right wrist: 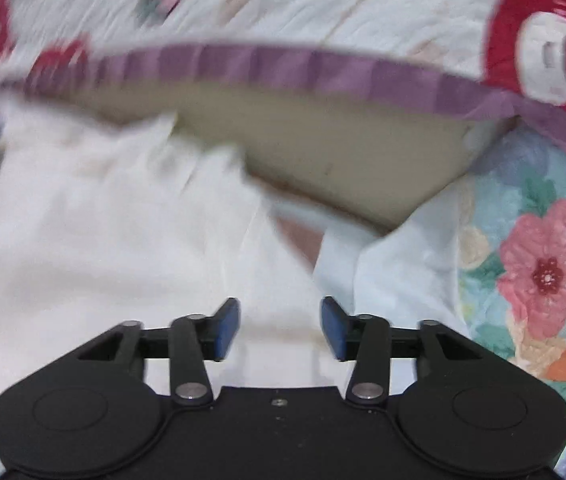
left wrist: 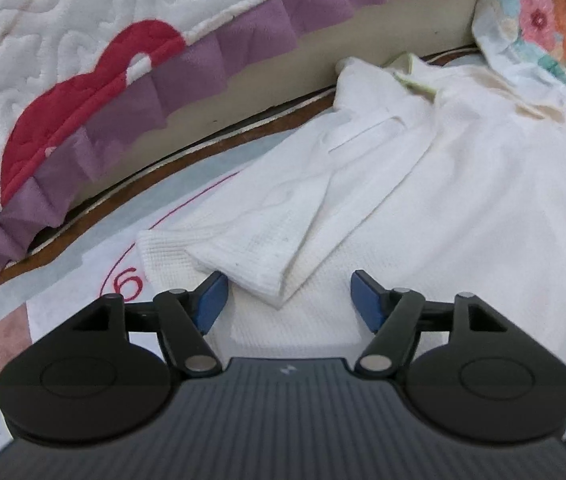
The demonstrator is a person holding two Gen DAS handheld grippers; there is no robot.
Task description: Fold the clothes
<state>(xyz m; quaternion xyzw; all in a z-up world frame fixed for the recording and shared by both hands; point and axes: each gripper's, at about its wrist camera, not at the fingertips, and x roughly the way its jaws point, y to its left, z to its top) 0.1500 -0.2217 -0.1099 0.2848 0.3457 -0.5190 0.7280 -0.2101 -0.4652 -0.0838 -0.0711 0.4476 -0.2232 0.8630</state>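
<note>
A white knit garment [left wrist: 423, 200] lies spread on the floor mat, its collar [left wrist: 411, 68] toward the bed base. One sleeve [left wrist: 283, 216] is folded across the body, and its cuff ends just ahead of my left gripper [left wrist: 289, 300]. That gripper stands open with blue pads [left wrist: 213, 300] on either side of the cuff, not touching it. In the blurred right wrist view the same white garment [right wrist: 103, 240] fills the left and centre. My right gripper [right wrist: 281, 328] hovers open above the cloth, nothing between its fingers.
A quilted white bedcover with a purple frill [left wrist: 203, 64] and red patches hangs over a beige bed base [left wrist: 323, 64] behind the garment. A floral quilt [right wrist: 543, 272] lies to the right. The pale mat [left wrist: 83, 280] bears a red printed figure at left.
</note>
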